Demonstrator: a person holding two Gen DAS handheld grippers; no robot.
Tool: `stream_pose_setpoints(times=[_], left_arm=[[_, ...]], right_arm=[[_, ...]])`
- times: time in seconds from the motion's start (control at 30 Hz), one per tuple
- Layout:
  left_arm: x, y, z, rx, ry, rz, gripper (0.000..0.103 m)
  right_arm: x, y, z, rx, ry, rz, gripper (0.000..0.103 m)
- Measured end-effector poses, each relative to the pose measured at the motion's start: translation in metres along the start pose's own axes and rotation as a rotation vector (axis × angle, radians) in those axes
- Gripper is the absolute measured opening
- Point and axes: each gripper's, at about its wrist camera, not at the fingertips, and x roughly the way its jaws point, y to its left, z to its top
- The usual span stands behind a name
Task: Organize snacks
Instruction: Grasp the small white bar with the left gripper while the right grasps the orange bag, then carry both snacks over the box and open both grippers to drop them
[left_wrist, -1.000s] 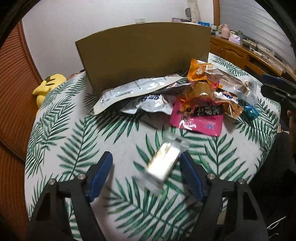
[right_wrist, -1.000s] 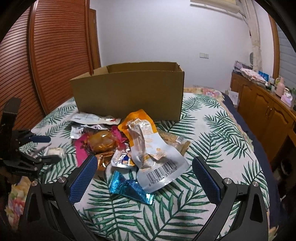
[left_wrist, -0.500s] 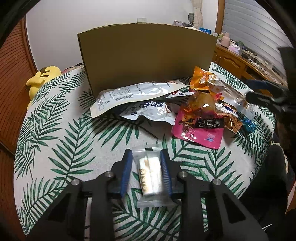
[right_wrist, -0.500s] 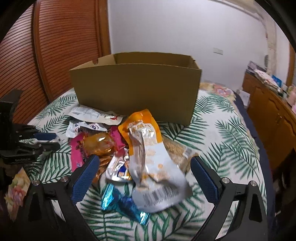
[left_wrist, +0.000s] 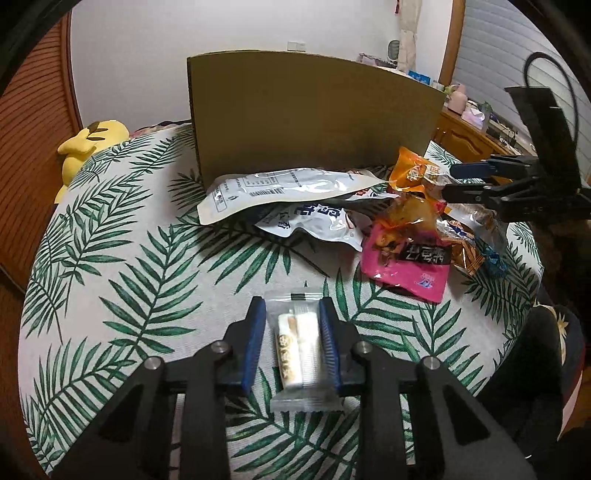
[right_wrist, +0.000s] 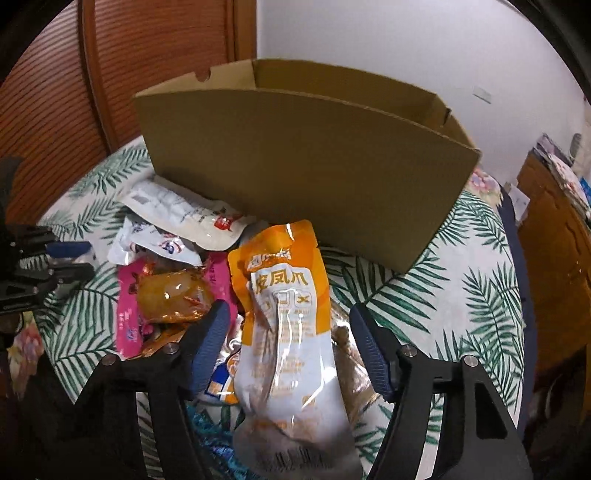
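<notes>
Left wrist view: the left claw (left_wrist: 291, 343) is squeezed onto a small clear snack pack (left_wrist: 298, 349) with a pale bar inside. The blue pads press on its two long sides, so the pack cannot slip. Its long side runs the same way as the fingers, pointing ahead at the cardboard box (left_wrist: 314, 118). The pack is close above the leaf-print cloth (left_wrist: 122, 266), well apart from the snack pile. I think it is held this way so it can go straight up and over the box wall.

In the right wrist view the right claw (right_wrist: 290, 354) is spread wide with nothing in it. It sits on both sides of the orange and white pouch (right_wrist: 284, 325), which lies on top of the pile. The pads do not touch it. The pouch's long side also points at the box, orange end first. That lines it up for a grab across its narrow middle.

The box stands open at the top, behind the pile, so snacks can drop in
</notes>
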Motion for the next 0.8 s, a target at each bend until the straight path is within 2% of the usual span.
stream_pose_setpoints(times=[0.23, 0.27, 0.33, 0.57, 0.8], left_arm=[[0.000, 0.000, -0.001, -0.012, -0.006, 0.000, 0.028], [0.000, 0.000, -0.001, -0.014, -0.008, 0.000, 0.028], [-0.001, 0.000, -0.002, -0.017, -0.013, 0.001, 0.028], [-0.002, 0.001, -0.003, -0.044, -0.027, -0.005, 0.027], [-0.006, 0.004, -0.002, -0.062, -0.055, -0.012, 0.027]], right_arm=[[0.017, 0.004, 0.004, -0.046, 0.046, -0.024, 0.065], [0.017, 0.004, 0.005, -0.050, 0.045, -0.028, 0.061], [0.015, 0.004, 0.005, -0.052, 0.032, -0.034, 0.044], [0.003, 0.005, -0.001, -0.054, -0.014, -0.062, 0.042], [-0.018, 0.001, -0.006, 0.013, -0.099, -0.059, 0.042]])
